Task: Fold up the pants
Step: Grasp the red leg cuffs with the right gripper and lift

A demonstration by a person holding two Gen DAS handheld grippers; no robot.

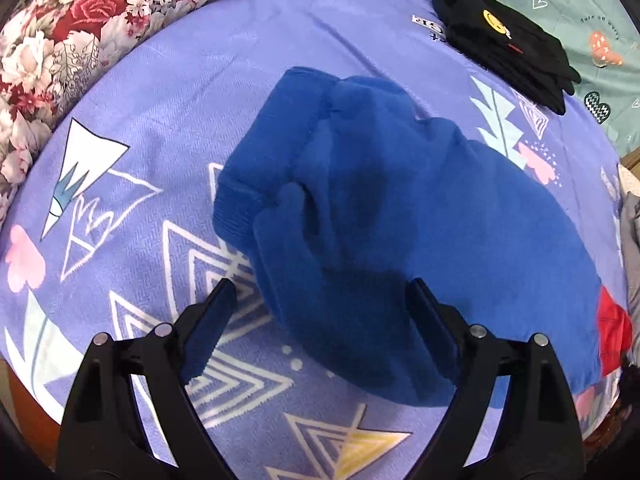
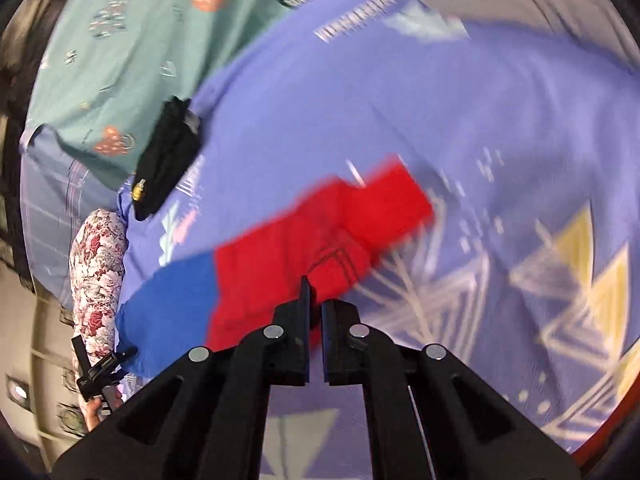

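The pants (image 1: 380, 208) are blue fleece with a red part (image 1: 612, 332) and lie bunched on a purple patterned bedsheet (image 1: 160, 120). In the left wrist view my left gripper (image 1: 320, 292) is open, its fingers either side of the near edge of the blue cloth, holding nothing. In the right wrist view the pants show as a red section (image 2: 304, 240) joined to a blue section (image 2: 168, 304). My right gripper (image 2: 316, 292) is shut on the red cloth at its near edge. That view is motion-blurred.
A folded black garment (image 1: 504, 36) with a yellow smiley patch lies at the far right of the sheet, also seen in the right wrist view (image 2: 168, 156). A floral pillow (image 1: 72, 32) lies at the left. A teal sheet (image 2: 132, 40) lies beyond. The left gripper (image 2: 100, 372) shows at lower left.
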